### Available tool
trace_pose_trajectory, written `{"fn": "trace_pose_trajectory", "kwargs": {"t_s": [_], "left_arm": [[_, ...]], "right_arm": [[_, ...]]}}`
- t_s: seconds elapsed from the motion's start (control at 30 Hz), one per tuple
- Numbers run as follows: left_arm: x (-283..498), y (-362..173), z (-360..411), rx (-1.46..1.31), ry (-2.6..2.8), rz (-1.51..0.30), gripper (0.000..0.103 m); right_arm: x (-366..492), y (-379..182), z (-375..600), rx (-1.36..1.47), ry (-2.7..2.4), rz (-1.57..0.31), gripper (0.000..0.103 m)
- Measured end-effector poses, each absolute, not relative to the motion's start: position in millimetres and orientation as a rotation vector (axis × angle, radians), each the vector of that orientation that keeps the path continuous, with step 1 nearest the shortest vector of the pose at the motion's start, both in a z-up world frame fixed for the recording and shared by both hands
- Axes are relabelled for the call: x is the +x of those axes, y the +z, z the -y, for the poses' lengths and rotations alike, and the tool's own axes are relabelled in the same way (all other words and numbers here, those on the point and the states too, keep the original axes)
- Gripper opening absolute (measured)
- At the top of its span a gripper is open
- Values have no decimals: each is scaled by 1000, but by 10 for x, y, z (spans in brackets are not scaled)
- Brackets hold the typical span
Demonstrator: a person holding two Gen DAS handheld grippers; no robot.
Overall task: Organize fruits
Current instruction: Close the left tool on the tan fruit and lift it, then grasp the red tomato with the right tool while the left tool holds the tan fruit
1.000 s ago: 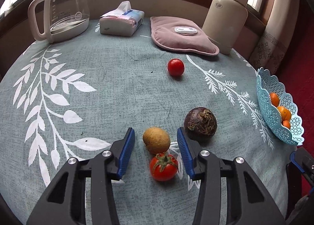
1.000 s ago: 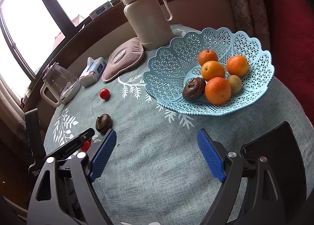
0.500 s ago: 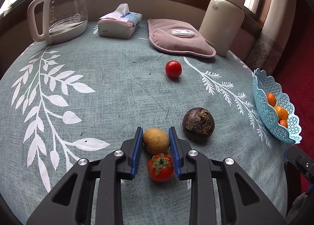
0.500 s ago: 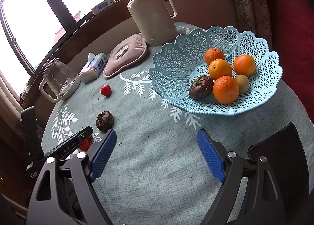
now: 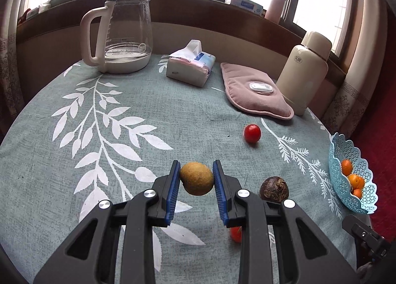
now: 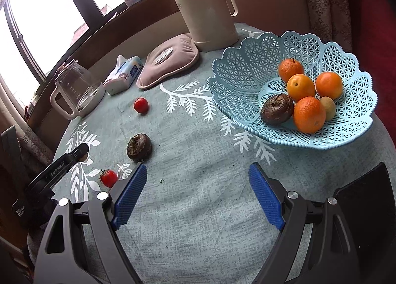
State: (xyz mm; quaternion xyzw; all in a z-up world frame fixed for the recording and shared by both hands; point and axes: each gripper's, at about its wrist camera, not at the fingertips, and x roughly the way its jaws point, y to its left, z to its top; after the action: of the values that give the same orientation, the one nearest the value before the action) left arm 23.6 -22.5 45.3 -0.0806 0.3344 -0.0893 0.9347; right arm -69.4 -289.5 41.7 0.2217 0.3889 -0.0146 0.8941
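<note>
My left gripper [image 5: 196, 180] is shut on a brown kiwi [image 5: 196, 178] and holds it above the table. A dark passion fruit [image 5: 274, 189] lies to its right, also in the right wrist view [image 6: 139, 147]. A stemmed tomato [image 6: 109, 178] lies near the left gripper and is mostly hidden behind its right finger in the left wrist view [image 5: 235, 234]. A round tomato [image 5: 252, 133] lies farther back [image 6: 141, 105]. The blue lattice basket [image 6: 237, 81] holds oranges [image 6: 309, 114], a passion fruit [image 6: 276, 108] and a kiwi [image 6: 328, 108]. My right gripper [image 6: 198, 195] is open and empty over the cloth in front of the basket.
A glass kettle [image 5: 123, 34], a tissue pack [image 5: 190, 66], a pink heat pad [image 5: 255, 92] and a cream thermos [image 5: 307, 73] stand along the back of the round table. The basket [image 5: 351, 177] sits at the right table edge.
My left gripper closed on the kiwi and lifted it off the table, away from the stemmed tomato. My right gripper stayed open and moved slightly closer to the basket.
</note>
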Motion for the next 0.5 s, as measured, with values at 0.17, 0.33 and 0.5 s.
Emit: {"fn": "trace_pose_trajectory", "kwargs": {"t_s": [0.17,0.33,0.5], "left_arm": [[245,499,45,-184,-118,-661,27],[239,511,-100,-203,-70,-648,27],[238,510,-183,-222,-47,-645,27]], "right_arm": [[-575,392,2654,424,16,-828,86],[-422,332,2273,362,103,-858,86],[-270,309,1941,324,196,-873,86]]}}
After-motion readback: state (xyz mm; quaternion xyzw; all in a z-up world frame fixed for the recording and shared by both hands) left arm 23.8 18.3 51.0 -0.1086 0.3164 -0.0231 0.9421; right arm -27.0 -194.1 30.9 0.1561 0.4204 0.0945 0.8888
